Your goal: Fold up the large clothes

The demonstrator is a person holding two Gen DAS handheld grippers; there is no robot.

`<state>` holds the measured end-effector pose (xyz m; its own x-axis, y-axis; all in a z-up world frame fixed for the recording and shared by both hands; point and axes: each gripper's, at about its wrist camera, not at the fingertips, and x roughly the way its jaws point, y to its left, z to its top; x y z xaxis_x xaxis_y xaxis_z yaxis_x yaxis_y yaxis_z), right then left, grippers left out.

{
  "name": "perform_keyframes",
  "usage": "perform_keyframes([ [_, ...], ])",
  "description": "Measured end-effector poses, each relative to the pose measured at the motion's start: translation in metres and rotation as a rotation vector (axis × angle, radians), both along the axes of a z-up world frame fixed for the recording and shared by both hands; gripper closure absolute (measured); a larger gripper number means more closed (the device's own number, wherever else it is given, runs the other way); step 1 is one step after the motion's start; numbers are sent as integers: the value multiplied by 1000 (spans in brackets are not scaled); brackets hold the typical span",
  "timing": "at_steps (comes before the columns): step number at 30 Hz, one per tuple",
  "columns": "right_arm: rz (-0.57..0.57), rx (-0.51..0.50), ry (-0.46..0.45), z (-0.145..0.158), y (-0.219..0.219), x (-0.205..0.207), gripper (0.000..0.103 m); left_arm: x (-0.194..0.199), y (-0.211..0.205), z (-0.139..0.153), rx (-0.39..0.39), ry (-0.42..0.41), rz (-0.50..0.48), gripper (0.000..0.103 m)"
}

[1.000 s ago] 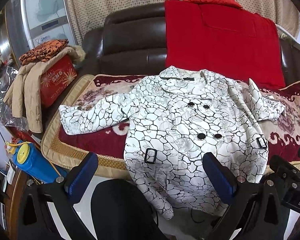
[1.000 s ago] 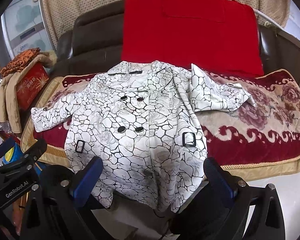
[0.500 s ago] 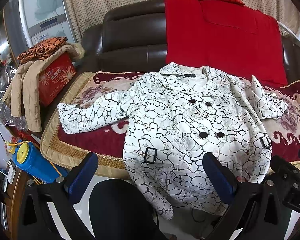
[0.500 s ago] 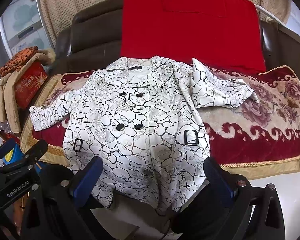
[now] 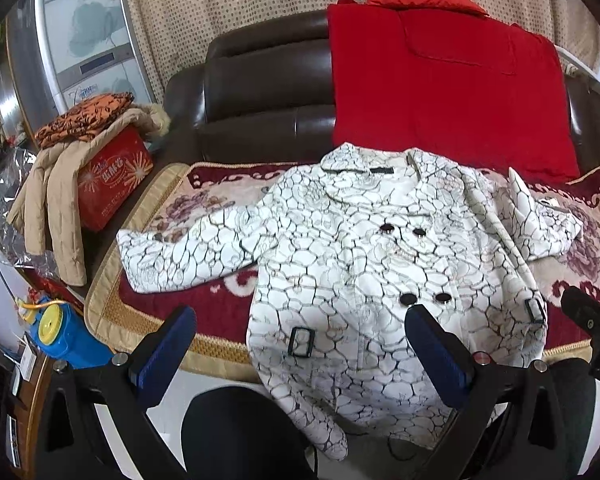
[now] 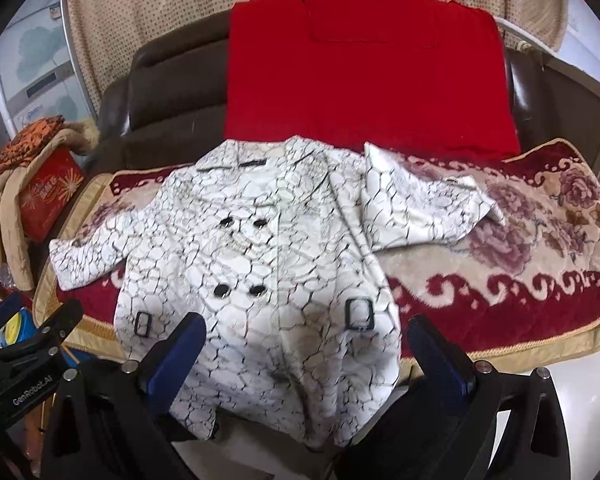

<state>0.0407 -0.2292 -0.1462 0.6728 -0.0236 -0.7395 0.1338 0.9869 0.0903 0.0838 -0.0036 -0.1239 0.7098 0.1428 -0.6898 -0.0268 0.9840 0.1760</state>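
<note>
Two grippers sit in front of me, both with their blue-padded jaws spread wide and nothing between them. My left gripper point(image 5: 300, 348) hovers off the near edge of the sofa, and my right gripper point(image 6: 304, 356) hangs just beside it, its body showing at 3 o'clock in the left view.

What I have to fold, the white coat point(image 5: 380, 264) with black crackle lines, lies face up and buttoned on the floral sofa cover point(image 5: 171, 208). Its collar points to 12 o'clock and its hem spills over the cushion edge toward 6 o'clock, between my pads. One sleeve stretches flat toward 9 o'clock; the other, at 2 o'clock in the right view, is crumpled back on itself point(image 6: 420, 204).

Behind the collar, at 12 o'clock, a red quilt point(image 6: 364, 76) drapes the brown leather sofa back point(image 5: 267, 92).

For containers, I see a red box point(image 5: 113, 176) at 9 o'clock on the sofa arm; it looks shut, and I cannot tell what is inside. A beige padded jacket point(image 5: 55, 204) hangs over it, and an orange patterned cloth point(image 5: 83, 120) is folded on top. At 8 o'clock stands a blue jug with a yellow lid point(image 5: 65, 336), closed.
</note>
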Motion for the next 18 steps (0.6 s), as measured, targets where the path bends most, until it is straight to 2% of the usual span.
perform_keyframes([
  [8,-53,-55,-25,-6,-21,34,1,33,-17,-2,28,-17,-19,0],
  [18,-223,-40,-14,-38,-89,102,1,84,-36,-16,64,-8,-28,0],
])
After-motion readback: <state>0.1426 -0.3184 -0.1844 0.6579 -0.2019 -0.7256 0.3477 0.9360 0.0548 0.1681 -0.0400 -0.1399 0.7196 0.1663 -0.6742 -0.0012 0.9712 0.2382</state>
